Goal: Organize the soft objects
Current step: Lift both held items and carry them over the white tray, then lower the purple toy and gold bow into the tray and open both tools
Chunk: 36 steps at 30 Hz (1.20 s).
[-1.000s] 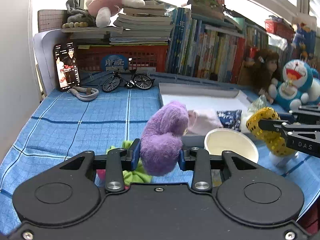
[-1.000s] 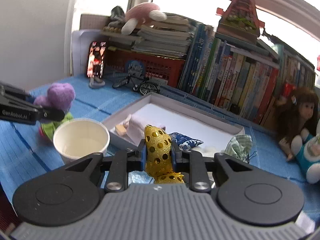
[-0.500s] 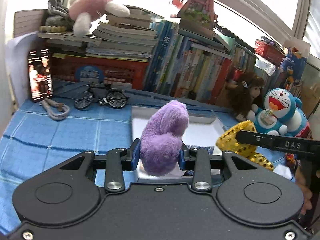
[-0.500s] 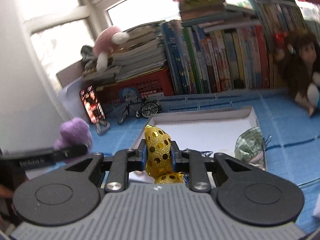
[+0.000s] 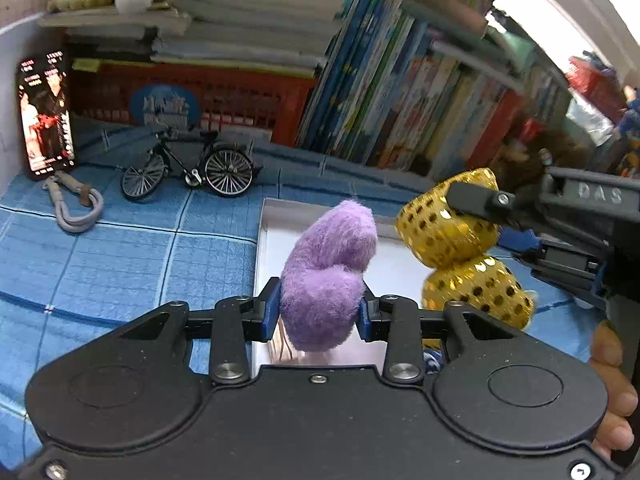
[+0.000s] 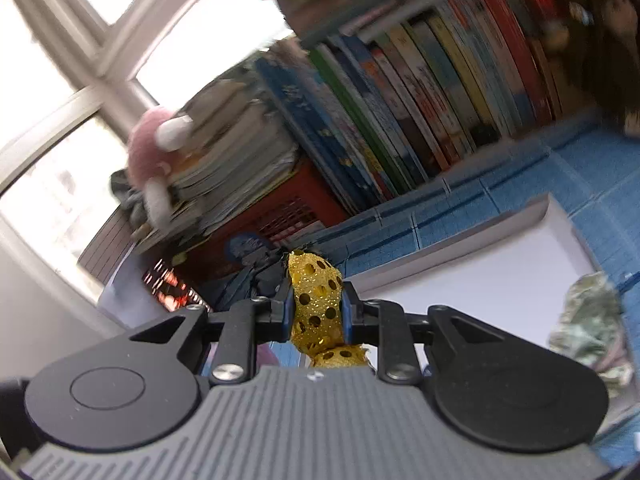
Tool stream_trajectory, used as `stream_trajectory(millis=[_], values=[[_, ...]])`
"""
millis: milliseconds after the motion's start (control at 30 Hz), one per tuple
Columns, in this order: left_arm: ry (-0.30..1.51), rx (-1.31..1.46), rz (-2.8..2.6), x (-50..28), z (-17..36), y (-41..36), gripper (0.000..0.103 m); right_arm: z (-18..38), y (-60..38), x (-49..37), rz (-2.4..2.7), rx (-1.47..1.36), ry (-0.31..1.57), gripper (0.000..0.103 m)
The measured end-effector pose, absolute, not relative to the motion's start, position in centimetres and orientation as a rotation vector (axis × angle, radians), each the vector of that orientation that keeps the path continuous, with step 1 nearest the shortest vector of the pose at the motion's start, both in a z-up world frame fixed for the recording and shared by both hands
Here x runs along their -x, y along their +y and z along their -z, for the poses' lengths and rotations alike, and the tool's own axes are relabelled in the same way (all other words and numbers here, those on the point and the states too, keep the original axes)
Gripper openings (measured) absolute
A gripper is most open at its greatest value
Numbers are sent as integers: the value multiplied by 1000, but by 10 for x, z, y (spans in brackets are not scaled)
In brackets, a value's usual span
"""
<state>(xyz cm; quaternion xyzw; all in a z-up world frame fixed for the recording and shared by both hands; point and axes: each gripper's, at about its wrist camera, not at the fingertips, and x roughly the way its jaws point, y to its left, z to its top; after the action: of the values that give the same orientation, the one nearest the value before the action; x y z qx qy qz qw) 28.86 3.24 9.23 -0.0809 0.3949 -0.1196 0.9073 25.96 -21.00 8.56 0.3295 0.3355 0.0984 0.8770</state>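
My left gripper (image 5: 318,312) is shut on a fluffy purple plush (image 5: 330,272), held above the near end of a white shallow box (image 5: 262,220). To its right, the right gripper holds a gold ribbon bow with dots (image 5: 452,232) over the same box. In the right wrist view, the right gripper (image 6: 316,312) is shut on the gold bow (image 6: 318,300), and the view is rolled. The white box (image 6: 480,272) lies beyond it. A pale pink soft item (image 5: 340,358) shows in the box under the plush.
A toy bicycle (image 5: 188,168), a grey carabiner (image 5: 76,204) and a phone (image 5: 44,112) stand at the back left on the blue checked cloth (image 5: 120,248). Books (image 5: 400,100) and a red crate (image 5: 200,96) line the back. A green crumpled cloth (image 6: 588,324) lies at the box's right. A person's hand (image 5: 612,384) shows at the right.
Both grippers have moved forward over the white box with their loads. The paper cup and green toy have left view. The right wrist view has rolled strongly.
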Motion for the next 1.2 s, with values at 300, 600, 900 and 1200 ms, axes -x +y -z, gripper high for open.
stream_trajectory(millis=[300,600,900,1200], values=[[899,136,225,-331,-55,21,35,-25,-221,-302,-128,-930,770,27],[920,114,215,-344,-42,21,35,15,-219,-322,-98,-1086,871,27],[953,129,226,-343,-42,20,51,8,-211,-335,-91,-944,992,34],[919,87,222,-325,-57,16,71,6,-220,-326,-92,-956,1014,62]])
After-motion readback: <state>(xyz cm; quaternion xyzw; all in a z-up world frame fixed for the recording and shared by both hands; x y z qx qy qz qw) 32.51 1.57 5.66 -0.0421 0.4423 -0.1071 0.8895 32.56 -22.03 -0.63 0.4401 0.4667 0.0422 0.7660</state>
